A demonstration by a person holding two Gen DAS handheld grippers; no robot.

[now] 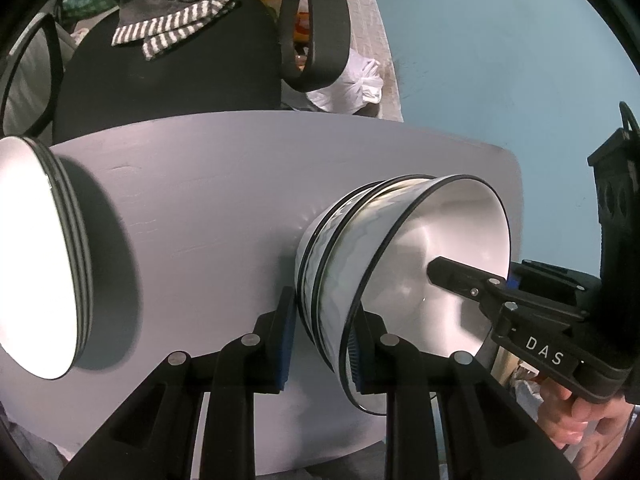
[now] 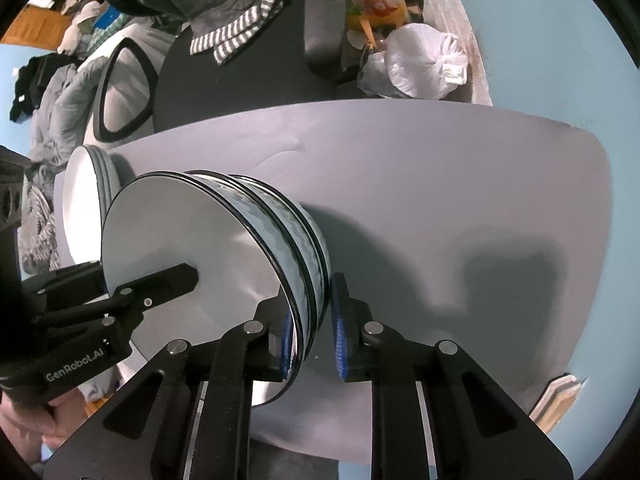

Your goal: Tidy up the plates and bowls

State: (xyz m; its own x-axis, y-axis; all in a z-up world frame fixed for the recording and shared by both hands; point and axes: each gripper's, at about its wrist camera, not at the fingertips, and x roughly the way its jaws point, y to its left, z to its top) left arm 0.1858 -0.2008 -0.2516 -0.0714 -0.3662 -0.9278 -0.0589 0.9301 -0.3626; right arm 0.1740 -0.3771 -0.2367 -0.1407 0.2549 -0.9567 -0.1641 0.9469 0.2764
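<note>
Nearest the cameras, the two grippers are straddling opposite sides of the stack of bowls [image 1: 400, 264], which is sitting on the grey table [image 1: 192, 208] and serves as the landmark here; the left gripper [image 1: 325, 344] is reaching over the stack's near wall, one blue-padded finger inside the top bowl against its white inner wall and the other outside beside the patterned walls, and whether the pads are pressing cannot be told; the right gripper [image 2: 312, 344] is doing likewise on the far side of the stack, its inner pad lying against the rim of the top bowl while the outer pad is standing just clear of the bowls' sides, so the grip is not shown as firm; the bowls, three nested with black rims, are resting upright one in another; a hand [image 1: 568, 412] is holding the right gripper's handle beside the stack; well apart from the stack, towards the table's other end, a pile of plates [image 1: 40, 256] is lying flat; beyond the stack, past the table's far edge, a black chair [image 2: 224, 84] is standing with a striped cloth [image 2: 240, 36] draped over it, and a white plastic bag [image 2: 420, 64] is lying near it.
</note>
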